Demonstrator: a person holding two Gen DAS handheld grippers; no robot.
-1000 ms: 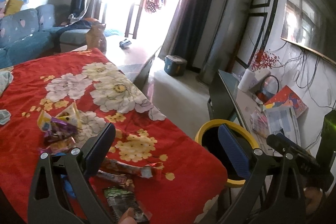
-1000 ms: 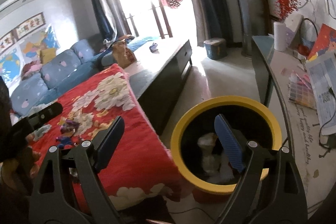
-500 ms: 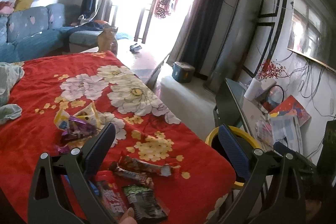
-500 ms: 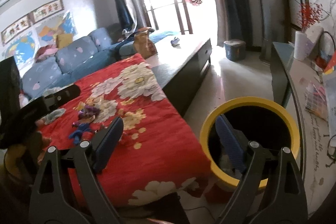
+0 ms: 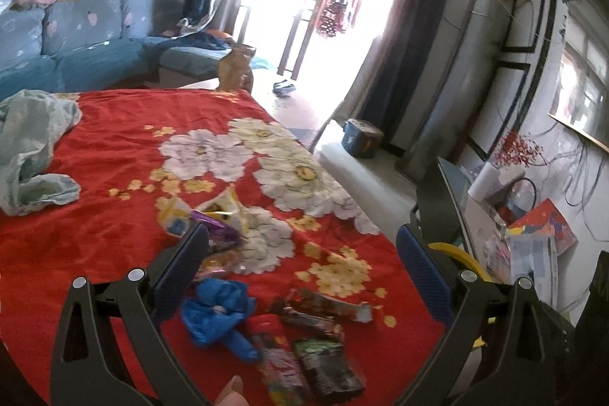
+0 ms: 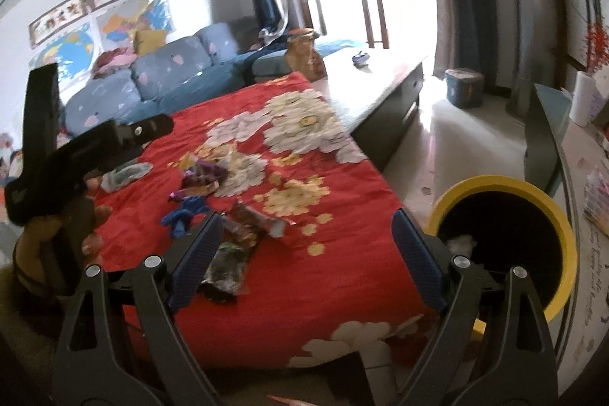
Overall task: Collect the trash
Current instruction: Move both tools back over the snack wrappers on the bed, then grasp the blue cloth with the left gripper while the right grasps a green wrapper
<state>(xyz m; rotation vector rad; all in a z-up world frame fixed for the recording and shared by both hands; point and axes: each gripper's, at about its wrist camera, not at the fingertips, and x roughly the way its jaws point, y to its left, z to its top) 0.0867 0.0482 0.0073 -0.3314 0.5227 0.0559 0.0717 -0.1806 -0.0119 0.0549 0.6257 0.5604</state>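
Note:
Several snack wrappers lie on the red floral cloth (image 5: 114,147): a crumpled blue piece (image 5: 217,311), a brown wrapper (image 5: 323,307), a dark green packet (image 5: 327,368), a red packet (image 5: 278,356) and a yellow-purple heap (image 5: 205,215). My left gripper (image 5: 300,242) hangs open above them, holding nothing. My right gripper (image 6: 308,221) is open too, over the cloth's near right corner, between the green packet (image 6: 228,265) and the yellow-rimmed black bin (image 6: 495,183). White trash (image 6: 460,244) shows inside the bin. The left tool's body (image 6: 95,139) is in a hand at the left.
A pale crumpled cloth (image 5: 30,147) lies at the table's left. A bare dark table top (image 6: 380,86) extends beyond the red cloth, and a blue sofa (image 6: 171,71) stands behind. A side desk (image 5: 525,246) with papers runs along the right wall. A blue box (image 6: 464,86) sits on the floor.
Both views have swung left, away from the bin and toward the wrappers on the cloth. The bin has slid to the right edge. Both grippers stay open and empty.

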